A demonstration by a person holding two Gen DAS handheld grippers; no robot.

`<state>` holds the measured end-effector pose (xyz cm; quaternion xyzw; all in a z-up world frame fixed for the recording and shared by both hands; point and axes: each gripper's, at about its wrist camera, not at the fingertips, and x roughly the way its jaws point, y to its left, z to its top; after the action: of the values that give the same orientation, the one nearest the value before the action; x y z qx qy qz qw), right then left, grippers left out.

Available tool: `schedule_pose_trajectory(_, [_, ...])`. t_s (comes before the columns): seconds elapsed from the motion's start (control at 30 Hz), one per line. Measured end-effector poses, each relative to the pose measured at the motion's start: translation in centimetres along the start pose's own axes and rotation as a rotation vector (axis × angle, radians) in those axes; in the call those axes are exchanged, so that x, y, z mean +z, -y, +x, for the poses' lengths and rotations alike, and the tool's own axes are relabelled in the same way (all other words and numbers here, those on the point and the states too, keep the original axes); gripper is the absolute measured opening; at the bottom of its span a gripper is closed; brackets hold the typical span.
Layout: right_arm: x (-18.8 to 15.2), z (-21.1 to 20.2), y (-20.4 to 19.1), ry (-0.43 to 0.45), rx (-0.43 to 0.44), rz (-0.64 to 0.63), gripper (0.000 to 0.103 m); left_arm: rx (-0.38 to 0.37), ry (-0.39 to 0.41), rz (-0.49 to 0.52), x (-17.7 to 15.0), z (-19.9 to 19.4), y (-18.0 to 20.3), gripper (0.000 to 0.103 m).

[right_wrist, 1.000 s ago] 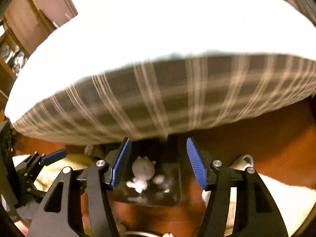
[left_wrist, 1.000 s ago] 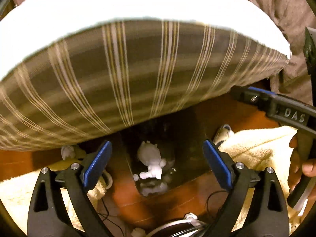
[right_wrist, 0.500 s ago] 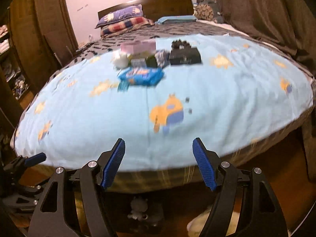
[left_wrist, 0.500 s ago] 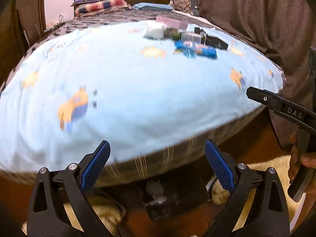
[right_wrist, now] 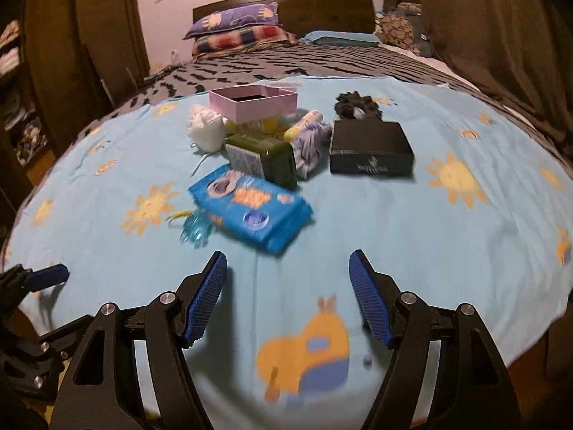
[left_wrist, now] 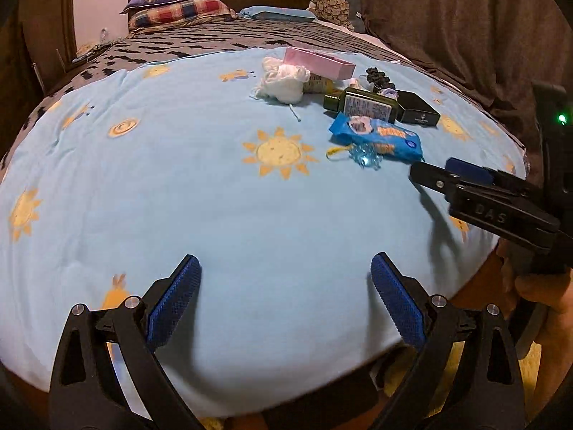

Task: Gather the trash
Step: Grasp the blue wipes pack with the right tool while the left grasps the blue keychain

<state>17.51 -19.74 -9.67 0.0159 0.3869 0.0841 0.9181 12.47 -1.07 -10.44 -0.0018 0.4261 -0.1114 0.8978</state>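
A cluster of items lies on the light blue sheet (right_wrist: 412, 222) of the bed. A blue snack packet (right_wrist: 250, 208) (left_wrist: 376, 138) is nearest, with a crumpled clear blue wrapper (right_wrist: 195, 227) (left_wrist: 365, 156) beside it. Behind them are a dark green bottle (right_wrist: 265, 156) (left_wrist: 360, 105), a white wad (right_wrist: 204, 130) (left_wrist: 283, 82), a pink box (right_wrist: 254, 102) (left_wrist: 318, 62), a black box (right_wrist: 370, 147) (left_wrist: 417, 109) and a dark scrunchie (right_wrist: 354, 104). My right gripper (right_wrist: 288, 276) is open and empty just short of the packet. My left gripper (left_wrist: 283, 279) is open and empty over bare sheet.
Pillows (right_wrist: 236, 30) and a wooden headboard (right_wrist: 322, 3) stand at the far end, on a grey patterned blanket (right_wrist: 286, 61). Dark curtains (right_wrist: 483, 18) hang on the right, shelves (right_wrist: 14, 82) on the left. A hand (left_wrist: 544, 286) holds the right gripper.
Both views rose from the floor and the bed's striped side to the top of the bed. The items on the sheet now show closer. The right gripper's jaws stand wider than a second ago.
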Motion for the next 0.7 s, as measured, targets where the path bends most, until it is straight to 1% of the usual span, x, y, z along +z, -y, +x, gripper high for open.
schedule_pose_trajectory(0.07, [0.8,0.9,-0.1,-0.003,-0.008,-0.014,0.072,0.0,-0.001,0.002,0.5,0.5,0.0,0.091])
schedule_pose_trajectory(0.17, [1.8,1.9,-0.6,-0.01,0.005,-0.04,0.073,-0.004,-0.002,0.003,1.3,1.1,0.1,0.091])
schedule_pose_trajectory(0.4, [3.5,3.9,-2.3,-0.042,0.076,-0.111,0.073,-0.01,-0.01,0.011,2.5,2.4,0.5,0.091])
schedule_pose_trajectory(0.63, [4.6,5.3,-2.9,-0.075,0.132,-0.086,0.073,-0.017,-0.01,0.008,3.0,3.0,0.4,0.091])
schedule_pose_trajectory(0.7, [4.8,5.2,-3.2,-0.097,0.166,-0.072,0.073,-0.022,-0.01,0.007,3.1,3.0,0.3,0.091])
